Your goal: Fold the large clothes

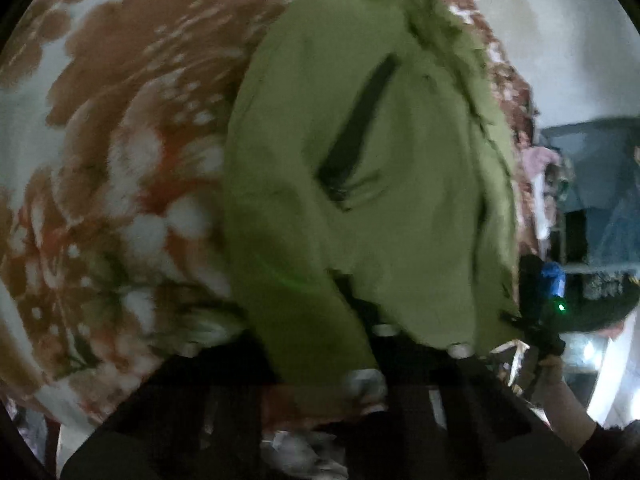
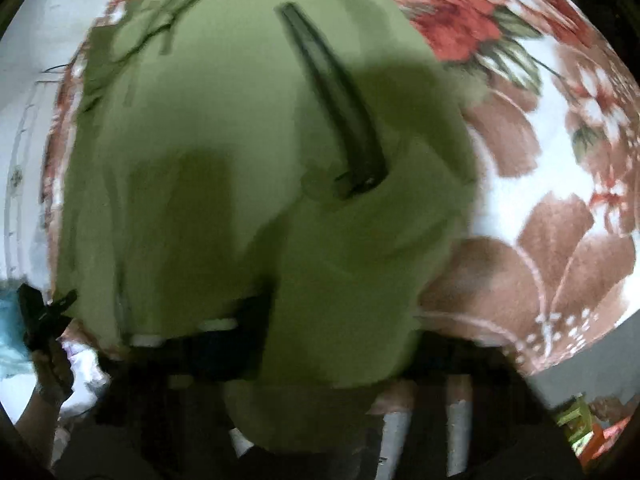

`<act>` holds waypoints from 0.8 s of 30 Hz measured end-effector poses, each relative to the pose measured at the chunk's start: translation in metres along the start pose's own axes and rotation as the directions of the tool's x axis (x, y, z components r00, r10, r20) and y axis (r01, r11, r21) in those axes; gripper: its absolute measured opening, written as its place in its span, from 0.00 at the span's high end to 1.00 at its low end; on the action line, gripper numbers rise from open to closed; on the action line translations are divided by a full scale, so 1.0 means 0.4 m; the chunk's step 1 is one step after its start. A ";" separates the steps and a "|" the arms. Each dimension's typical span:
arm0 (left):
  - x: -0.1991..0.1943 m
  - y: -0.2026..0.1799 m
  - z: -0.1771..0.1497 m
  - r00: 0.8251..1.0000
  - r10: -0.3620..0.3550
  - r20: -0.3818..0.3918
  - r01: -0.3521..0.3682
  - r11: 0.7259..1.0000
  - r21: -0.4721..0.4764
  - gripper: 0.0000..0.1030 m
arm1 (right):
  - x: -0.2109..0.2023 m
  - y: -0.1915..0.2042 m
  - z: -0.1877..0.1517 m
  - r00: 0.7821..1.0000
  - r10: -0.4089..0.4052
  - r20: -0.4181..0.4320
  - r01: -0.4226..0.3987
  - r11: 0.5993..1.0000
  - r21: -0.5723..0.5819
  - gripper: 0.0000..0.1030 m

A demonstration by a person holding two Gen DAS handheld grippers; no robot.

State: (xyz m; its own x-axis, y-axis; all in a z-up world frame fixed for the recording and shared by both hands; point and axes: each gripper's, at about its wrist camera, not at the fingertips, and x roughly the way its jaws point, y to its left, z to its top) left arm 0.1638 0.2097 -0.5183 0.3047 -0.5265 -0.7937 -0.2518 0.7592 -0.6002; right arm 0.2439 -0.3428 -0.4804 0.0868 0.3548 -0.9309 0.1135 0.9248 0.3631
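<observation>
Left gripper (image 1: 340,364): clamped on near hem of green garment (image 1: 360,160), for lifting.
Right gripper (image 2: 312,364): pinching same hem, keeping it taut.
Garment: spread toward far side over floral blanket (image 1: 120,160).

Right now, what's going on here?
A person is folding a green garment spread on a floral blanket, one handheld claw per hand. The left claw and the right claw each have the garment's near edge between their fingers. A dark zipper strip runs across the cloth. The fold is not yet made.
</observation>
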 end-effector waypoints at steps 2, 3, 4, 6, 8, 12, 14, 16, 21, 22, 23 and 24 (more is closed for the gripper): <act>-0.008 -0.010 0.003 1.000 -0.016 -0.007 0.016 1.000 0.012 0.95 | -0.014 0.035 -0.001 1.000 -0.018 -0.004 0.018 0.999 -0.029 0.86; -0.012 -0.010 0.006 1.000 -0.018 -0.010 0.018 1.000 0.011 0.95 | -0.020 0.055 0.001 0.999 -0.041 -0.003 0.040 0.997 -0.058 0.87; -0.012 -0.012 0.010 1.000 -0.023 -0.016 0.023 1.000 0.010 0.96 | -0.024 0.070 0.003 0.998 -0.063 -0.002 0.062 0.995 -0.078 0.89; -0.026 -0.025 0.019 0.999 -0.051 -0.010 0.052 0.998 0.023 0.96 | -0.038 0.095 0.006 0.995 -0.102 0.005 0.102 0.990 -0.102 0.90; -0.048 -0.052 0.030 0.995 -0.098 0.003 0.098 0.994 0.052 0.96 | -0.063 0.119 0.008 0.992 -0.126 0.021 0.128 0.986 -0.111 0.91; -0.082 -0.109 0.046 0.989 -0.148 0.019 0.145 0.983 0.114 0.96 | -0.125 0.198 0.011 0.986 -0.157 0.060 0.164 0.975 -0.147 0.92; -0.098 -0.133 0.058 0.986 -0.166 0.032 0.160 0.977 0.142 0.96 | -0.159 0.232 0.010 0.982 -0.173 0.077 0.184 0.967 -0.176 0.92; -0.116 -0.152 0.073 0.979 -0.198 0.054 0.187 0.970 0.157 0.96 | -0.194 0.281 0.025 0.978 -0.183 0.102 0.201 0.959 -0.201 0.92; -0.140 -0.209 0.144 0.966 -0.247 0.079 0.231 0.957 0.175 0.96 | -0.275 0.386 0.075 0.963 -0.198 0.183 0.240 0.940 -0.244 0.92; -0.143 -0.222 0.158 0.965 -0.248 0.080 0.230 0.955 0.190 0.96 | -0.285 0.396 0.089 0.960 -0.199 0.196 0.246 0.936 -0.251 0.92; -0.145 -0.239 0.176 0.965 -0.251 0.081 0.230 0.950 0.210 0.96 | -0.291 0.403 0.108 0.956 -0.201 0.215 0.254 0.933 -0.255 0.92; -0.146 -0.266 0.202 0.964 -0.248 0.091 0.221 0.946 0.236 0.96 | -0.294 0.401 0.126 0.954 -0.200 0.225 0.256 0.933 -0.255 0.92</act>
State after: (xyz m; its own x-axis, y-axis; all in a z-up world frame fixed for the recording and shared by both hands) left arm 0.2472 0.1906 -0.4003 0.4400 -0.6613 -0.6074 0.0459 0.6921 -0.7203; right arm 0.3018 -0.2431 -0.3108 0.2829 0.1224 -0.9513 -0.1243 0.9881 0.0902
